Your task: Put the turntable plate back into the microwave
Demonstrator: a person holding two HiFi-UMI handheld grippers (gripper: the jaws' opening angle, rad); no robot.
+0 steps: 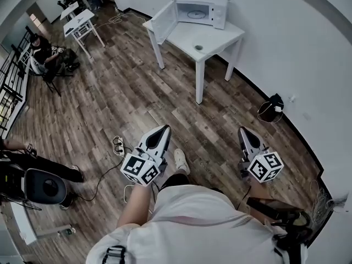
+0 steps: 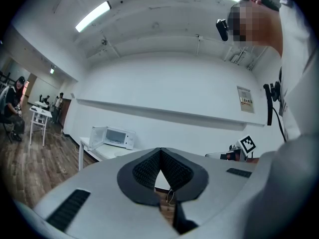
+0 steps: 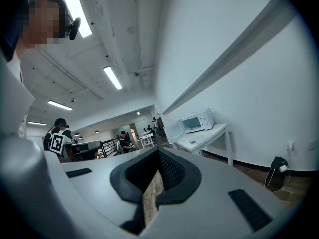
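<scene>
- A white table (image 1: 220, 34) stands in the upper middle of the head view, close to the white wall.
- A microwave (image 1: 206, 10) sits at the table's far end, its door swung open to the left.
- A small round object (image 1: 198, 47) lies on the bare tabletop, apart from the microwave.
- The wooden floor (image 1: 126, 92) carries the table; a power strip (image 1: 117, 146) with cables lies left of centre, and a dark bag (image 1: 271, 109) lies by the wall at the right.

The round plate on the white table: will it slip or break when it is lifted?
The round plate looks like glass, so it is probably slippery and breakable. It lies flat on the table, so its rim is likely hard to pinch.
</scene>
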